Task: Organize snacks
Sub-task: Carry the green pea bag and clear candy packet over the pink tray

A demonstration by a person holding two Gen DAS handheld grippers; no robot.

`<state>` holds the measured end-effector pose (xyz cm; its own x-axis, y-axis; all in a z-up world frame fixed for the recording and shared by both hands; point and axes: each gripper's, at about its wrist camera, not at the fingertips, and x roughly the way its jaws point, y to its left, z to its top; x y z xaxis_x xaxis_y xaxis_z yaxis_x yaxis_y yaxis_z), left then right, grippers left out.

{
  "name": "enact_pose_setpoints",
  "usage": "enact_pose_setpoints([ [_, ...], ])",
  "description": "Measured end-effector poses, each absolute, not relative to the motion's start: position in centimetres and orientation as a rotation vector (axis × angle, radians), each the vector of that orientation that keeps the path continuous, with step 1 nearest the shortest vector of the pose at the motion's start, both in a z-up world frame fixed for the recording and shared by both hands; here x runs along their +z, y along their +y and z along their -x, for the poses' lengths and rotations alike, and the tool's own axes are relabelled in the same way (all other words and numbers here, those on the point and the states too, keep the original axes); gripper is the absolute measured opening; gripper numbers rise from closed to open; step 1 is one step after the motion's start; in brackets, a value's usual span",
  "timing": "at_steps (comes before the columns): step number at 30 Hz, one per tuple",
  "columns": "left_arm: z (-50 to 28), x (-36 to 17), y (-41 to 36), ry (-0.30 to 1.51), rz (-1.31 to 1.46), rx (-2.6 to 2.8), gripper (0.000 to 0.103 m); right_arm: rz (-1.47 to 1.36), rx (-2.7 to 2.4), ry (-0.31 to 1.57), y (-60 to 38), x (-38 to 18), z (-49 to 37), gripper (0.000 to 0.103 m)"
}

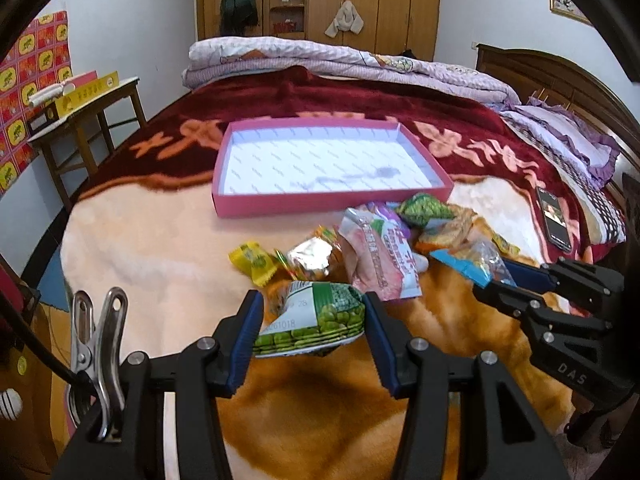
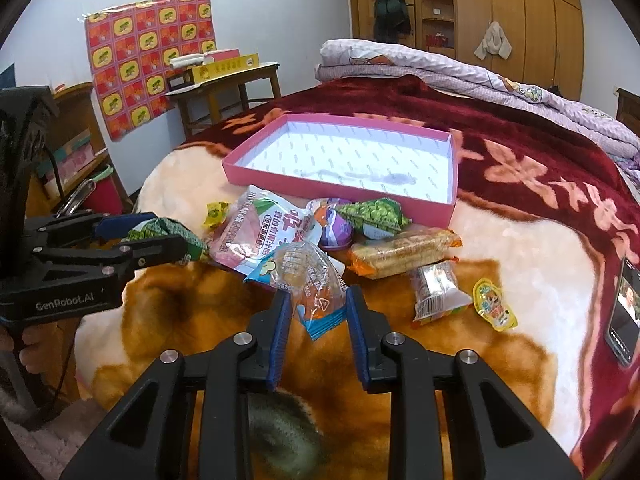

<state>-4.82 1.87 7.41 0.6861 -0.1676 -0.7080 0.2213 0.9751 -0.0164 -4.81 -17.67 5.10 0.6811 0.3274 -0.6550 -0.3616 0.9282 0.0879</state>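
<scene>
A shallow pink box [image 1: 332, 200] [image 2: 336, 194] with a white lining lies open on the bed, with nothing in it. Several snack packets lie in a pile in front of it. My left gripper [image 1: 314, 312] is shut on a green pea packet [image 1: 320, 320], also seen in the right wrist view [image 2: 168, 232]. My right gripper [image 2: 318, 308] is shut on a clear and blue packet [image 2: 308, 280], which shows at the right of the left wrist view [image 1: 476, 264]. A large pink pouch [image 1: 380, 264] [image 2: 268, 240] lies between them.
A phone [image 1: 554, 218] [image 2: 624, 312] lies on the blanket to the right. A folded quilt [image 1: 340, 60] sits at the bed's far end. A small wooden table [image 1: 80, 112] with boxes stands to the left. Wardrobes line the far wall.
</scene>
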Motion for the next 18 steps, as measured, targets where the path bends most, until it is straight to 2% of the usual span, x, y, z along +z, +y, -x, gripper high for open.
enact_pose_setpoints([
  [18, 1.6, 10.7, 2.4, 0.716, -0.066, -0.186, 0.053, 0.032, 0.394, 0.681, -18.5, 7.5, 3.2, 0.028],
])
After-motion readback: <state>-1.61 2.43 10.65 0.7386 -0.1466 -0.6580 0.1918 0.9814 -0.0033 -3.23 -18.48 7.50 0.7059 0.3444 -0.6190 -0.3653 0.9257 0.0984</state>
